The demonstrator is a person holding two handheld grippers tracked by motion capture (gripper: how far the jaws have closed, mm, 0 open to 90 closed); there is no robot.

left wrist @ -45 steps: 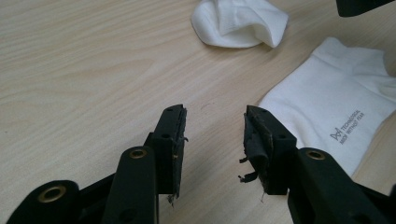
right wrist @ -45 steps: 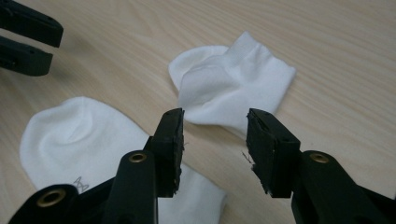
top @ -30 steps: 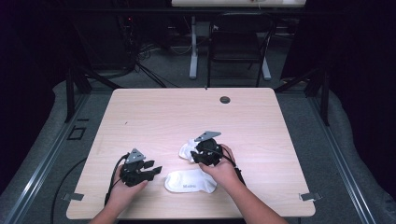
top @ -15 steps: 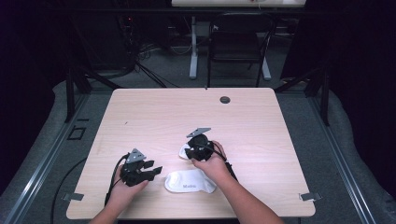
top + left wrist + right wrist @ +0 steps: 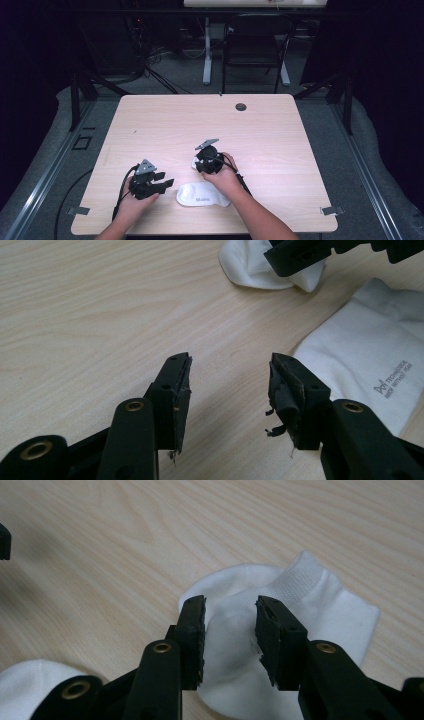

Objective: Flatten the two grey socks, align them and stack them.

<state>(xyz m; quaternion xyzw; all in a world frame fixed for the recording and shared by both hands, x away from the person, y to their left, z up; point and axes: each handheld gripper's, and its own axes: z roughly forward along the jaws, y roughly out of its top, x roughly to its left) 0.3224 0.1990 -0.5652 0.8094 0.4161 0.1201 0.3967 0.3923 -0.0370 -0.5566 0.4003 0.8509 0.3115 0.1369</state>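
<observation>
- While the right hand-held gripper (image 5: 229, 630) hangs low over a small white knitted sock (image 5: 300, 615), its jaws stand apart with a raised fold of the cloth between them, not yet pinched.
- To do this step well, I judge the jaws should close squarely on that fold, deep enough that both pads bite cloth and not only the edge, then lift slowly so the soft knit does not slip out.
- Just to the near side of this hand-held gripper lies a second white sock with small grey printed lettering (image 5: 202, 194), flat on the pale wood-grain table (image 5: 165, 125).
- The left hand-held gripper (image 5: 230, 385) rests just beside that second sock with its jaws wide apart and nothing between them; the sock's edge lies next to its right jaw.
- Both socks look soft and limp, likely to sag and drape when raised; the first has a ribbed cuff band at its far end.
- The pads on the jaws are black and frayed, with loose shreds at their edges.
</observation>
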